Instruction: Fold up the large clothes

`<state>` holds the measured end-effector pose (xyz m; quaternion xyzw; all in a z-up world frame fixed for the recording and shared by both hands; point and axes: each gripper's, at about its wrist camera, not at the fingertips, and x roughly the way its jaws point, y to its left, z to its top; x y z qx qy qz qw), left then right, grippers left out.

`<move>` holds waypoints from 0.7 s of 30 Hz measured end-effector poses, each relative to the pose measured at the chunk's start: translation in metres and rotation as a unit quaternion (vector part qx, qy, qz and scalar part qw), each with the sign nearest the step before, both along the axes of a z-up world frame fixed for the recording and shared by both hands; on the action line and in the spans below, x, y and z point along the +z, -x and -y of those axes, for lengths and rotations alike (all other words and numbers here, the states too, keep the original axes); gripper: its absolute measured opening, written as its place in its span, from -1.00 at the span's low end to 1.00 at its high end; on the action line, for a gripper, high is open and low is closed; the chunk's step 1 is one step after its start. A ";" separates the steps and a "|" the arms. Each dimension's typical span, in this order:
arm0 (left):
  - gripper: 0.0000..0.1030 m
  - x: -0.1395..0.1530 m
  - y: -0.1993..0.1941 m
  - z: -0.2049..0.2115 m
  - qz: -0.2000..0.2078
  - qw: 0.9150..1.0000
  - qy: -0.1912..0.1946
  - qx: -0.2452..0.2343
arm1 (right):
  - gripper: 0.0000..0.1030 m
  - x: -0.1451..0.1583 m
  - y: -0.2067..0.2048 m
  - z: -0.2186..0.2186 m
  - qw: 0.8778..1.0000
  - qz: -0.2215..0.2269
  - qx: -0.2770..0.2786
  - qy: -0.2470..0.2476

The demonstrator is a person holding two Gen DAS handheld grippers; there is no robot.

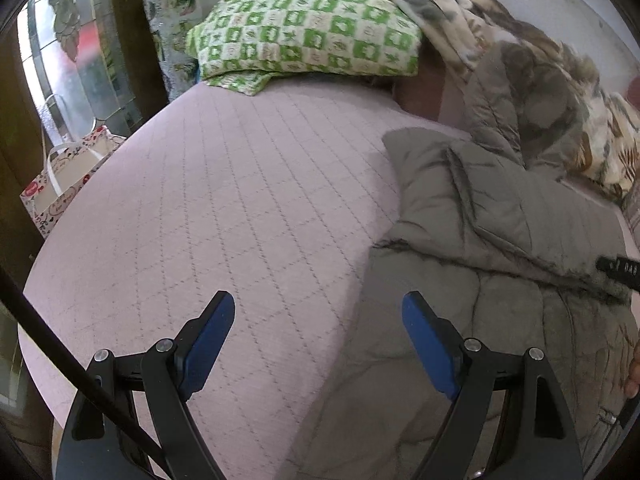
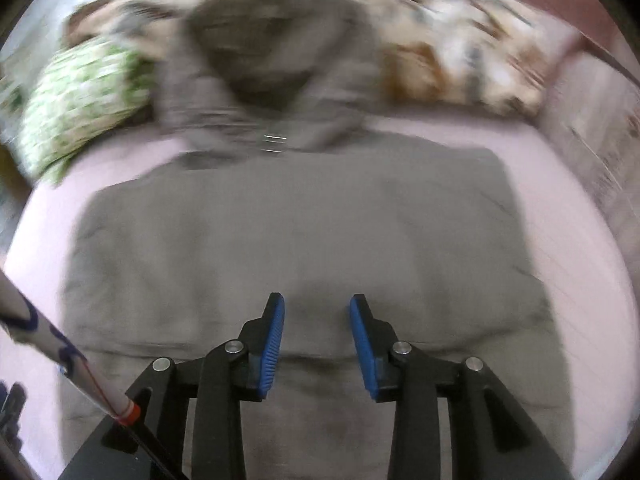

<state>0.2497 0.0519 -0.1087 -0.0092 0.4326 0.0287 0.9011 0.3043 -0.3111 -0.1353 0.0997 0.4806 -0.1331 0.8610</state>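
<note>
A large grey-green padded coat (image 2: 304, 232) lies flat on the pink quilted bed (image 2: 568, 208), hood (image 2: 264, 52) toward the far side. In the left wrist view the coat (image 1: 472, 248) fills the right side, with a sleeve folded across it. My left gripper (image 1: 318, 312) is open and empty above the bed (image 1: 224, 200), at the coat's left edge. My right gripper (image 2: 317, 308) is open and empty over the coat's lower middle. The right wrist view is motion-blurred.
A green-and-white checked pillow (image 1: 308, 32) lies at the head of the bed, also in the right wrist view (image 2: 80, 104). A brown-and-cream patterned blanket (image 1: 560, 92) is heaped along the far side. A patterned gift bag (image 1: 68, 184) stands beside the bed on the left.
</note>
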 end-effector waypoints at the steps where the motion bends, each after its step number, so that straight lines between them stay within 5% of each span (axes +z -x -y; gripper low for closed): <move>1: 0.65 0.000 0.000 0.005 0.001 1.000 -0.005 -0.003 | -0.29 -0.006 0.004 0.014 1.000 -0.012 -0.016 0.004; 6: 0.65 -0.002 0.002 0.018 0.000 1.000 -0.012 -0.015 | -0.02 -0.048 0.023 0.073 0.991 -0.107 -0.076 -0.006; 16: 0.65 -0.006 -0.009 0.014 -0.008 1.000 0.006 -0.004 | 0.10 0.058 0.003 0.043 0.999 -0.018 -0.025 0.027; 21: 0.65 -0.004 -0.013 0.010 -0.008 1.000 0.011 -0.005 | 0.17 0.085 -0.012 0.004 0.989 0.001 0.014 0.146</move>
